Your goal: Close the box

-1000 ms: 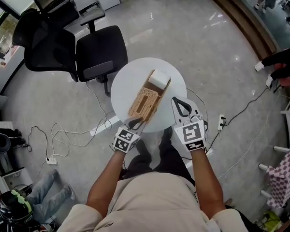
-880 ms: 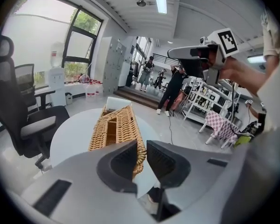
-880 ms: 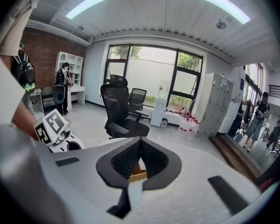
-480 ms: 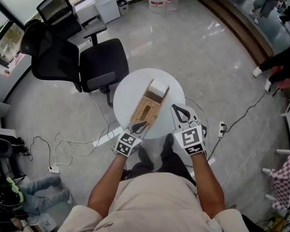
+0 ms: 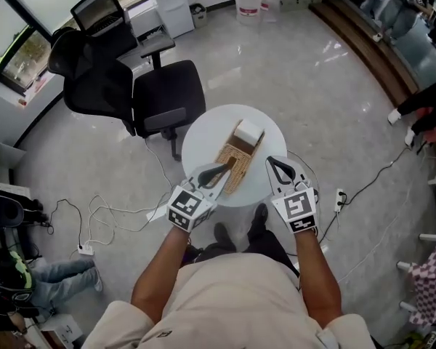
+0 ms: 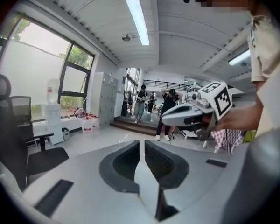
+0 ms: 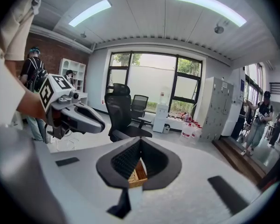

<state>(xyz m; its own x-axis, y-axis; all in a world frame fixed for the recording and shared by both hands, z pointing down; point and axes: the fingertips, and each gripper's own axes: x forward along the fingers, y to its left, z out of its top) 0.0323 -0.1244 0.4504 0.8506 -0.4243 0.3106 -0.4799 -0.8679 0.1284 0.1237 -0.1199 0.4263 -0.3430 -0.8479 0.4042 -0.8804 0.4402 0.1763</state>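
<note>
A woven wicker box (image 5: 236, 160) lies on the round white table (image 5: 203, 133), with a white block (image 5: 248, 131) at its far end. Its woven top faces up, and I cannot tell whether the lid is fully down. My left gripper (image 5: 224, 169) hovers at the box's near left corner. Its jaws are closing, with only a thin slit left and nothing between them (image 6: 142, 143). My right gripper (image 5: 270, 160) hangs just right of the box, shut and empty. Behind its fingertips (image 7: 140, 141) a strip of the box (image 7: 136, 174) shows.
A black office chair (image 5: 131, 86) stands close behind the table on the left. Cables (image 5: 109, 209) trail over the floor at left, and a power strip (image 5: 341, 195) lies at right. The person's feet (image 5: 240, 231) are at the table's near edge.
The left gripper has turned from the box's near end to point right along its near left corner. The right gripper has hardly moved. The head camera has shifted.
</note>
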